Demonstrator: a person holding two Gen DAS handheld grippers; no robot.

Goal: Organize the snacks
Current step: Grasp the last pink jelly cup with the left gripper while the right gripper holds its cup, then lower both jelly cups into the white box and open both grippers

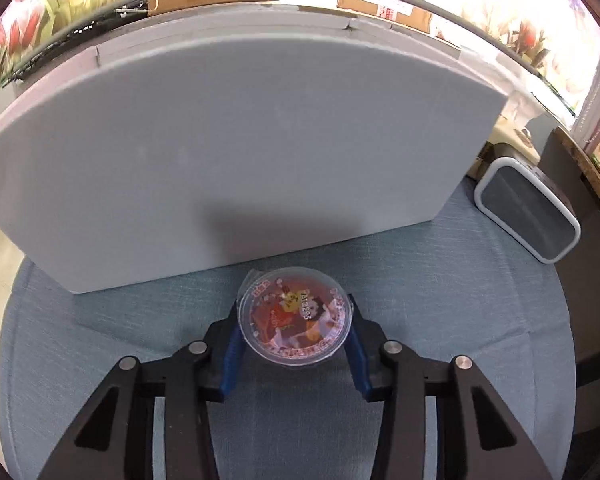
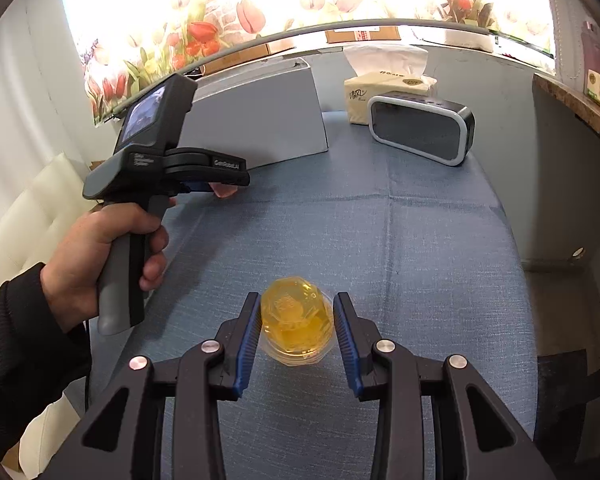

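In the left wrist view, a round jelly cup with a red picture lid (image 1: 296,320) stands on the blue cloth just in front of a grey box (image 1: 240,140). My left gripper (image 1: 294,304) is shut on it, with a blue pad against each side of its rim. The right wrist view shows my right gripper (image 2: 296,300) shut on a clear yellow jelly cup (image 2: 296,320) above the cloth near the table's front. Farther back on the left, a hand (image 2: 92,264) holds the left gripper (image 2: 224,184), and the pinkish cup (image 2: 225,191) peeks out between its fingers.
The grey box (image 2: 260,120) stands at the back of the blue-clothed table (image 2: 380,240). A dark speaker with a white rim (image 2: 420,128) and a tissue box (image 2: 384,88) sit at the back right. A white cushioned seat (image 2: 32,208) lies beyond the left edge.
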